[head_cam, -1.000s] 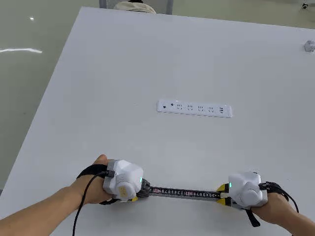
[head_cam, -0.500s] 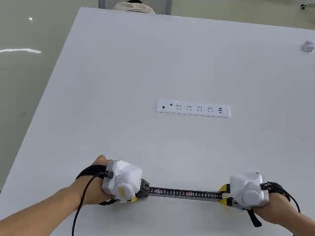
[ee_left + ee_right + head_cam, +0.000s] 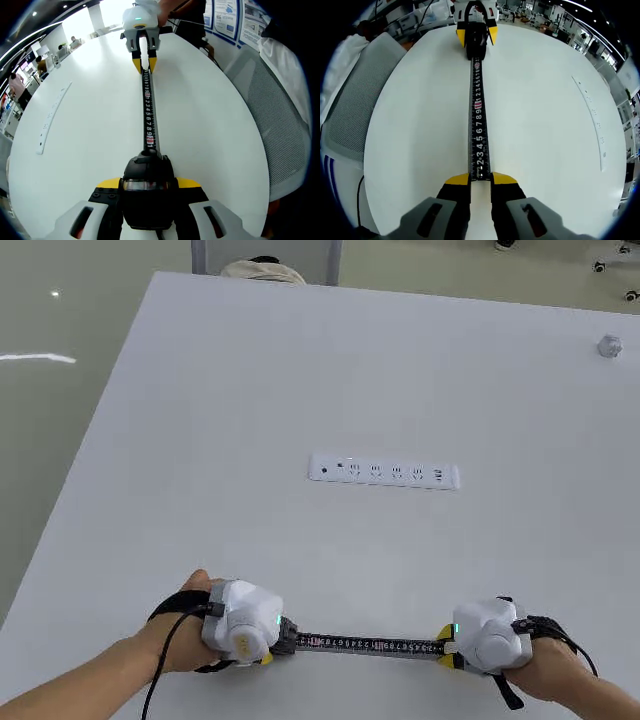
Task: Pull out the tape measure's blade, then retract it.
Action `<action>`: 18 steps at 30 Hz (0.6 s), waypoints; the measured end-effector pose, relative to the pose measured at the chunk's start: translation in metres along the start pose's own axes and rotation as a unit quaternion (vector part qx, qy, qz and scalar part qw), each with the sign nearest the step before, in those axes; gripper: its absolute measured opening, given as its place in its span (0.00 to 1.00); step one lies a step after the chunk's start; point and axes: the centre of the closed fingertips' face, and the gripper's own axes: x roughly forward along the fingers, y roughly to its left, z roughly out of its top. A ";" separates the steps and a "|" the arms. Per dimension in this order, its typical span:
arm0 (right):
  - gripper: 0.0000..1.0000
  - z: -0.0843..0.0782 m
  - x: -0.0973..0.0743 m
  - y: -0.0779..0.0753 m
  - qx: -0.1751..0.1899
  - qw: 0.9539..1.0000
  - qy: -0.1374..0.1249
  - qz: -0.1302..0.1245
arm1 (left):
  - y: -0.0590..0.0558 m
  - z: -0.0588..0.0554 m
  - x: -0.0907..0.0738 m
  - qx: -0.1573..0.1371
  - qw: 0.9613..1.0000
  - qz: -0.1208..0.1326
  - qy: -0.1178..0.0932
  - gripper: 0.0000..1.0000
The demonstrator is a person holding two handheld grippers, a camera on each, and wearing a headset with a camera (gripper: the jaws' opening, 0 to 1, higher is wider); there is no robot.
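A: Where is the case (image 3: 148, 192) found right now?
B: At the near edge of the desk (image 3: 300, 390). It is clamped in the left claw (image 3: 280, 638), squeezed between the yellow-tipped jaws.
A: And the blade?
B: The blade (image 3: 365, 644) is pulled out and stretched straight between the two claws, numbers turned up. Its free end is pinched by the right claw (image 3: 480, 176), the jaws closed on the tip right at the lowest numbers.
A: Is the blade laid on the desk?
B: It is held low, close over the white top; whether contact is made cannot be told.
A: What is seen along the left claw?
B: The blade is seen running from the case mouth away to the right claw, which is met head-on at the far end. A red marking (image 3: 148, 141) is printed on the scale just past the mouth.
A: And from the right side?
B: The same line is seen reversed: the scale is counted up from the jaws towards the case, which is framed by the left claw's yellow tips.
A: Anything else on the desk?
B: A white power strip (image 3: 384, 471) is laid flat mid-desk, well apart from the blade and roughly parallel to it. A small grey round thing (image 3: 609, 345) is set near the far right edge.
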 end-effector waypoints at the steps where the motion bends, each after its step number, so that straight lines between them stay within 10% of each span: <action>1: 0.14 0.001 0.000 0.000 -0.002 1.000 0.001 0.000 | 0.000 0.000 0.000 0.001 1.000 0.000 0.001 0.36; 18: 0.16 0.000 0.000 0.000 -0.030 0.999 0.011 -0.005 | -0.001 0.001 0.000 0.005 1.000 0.000 -0.002 0.37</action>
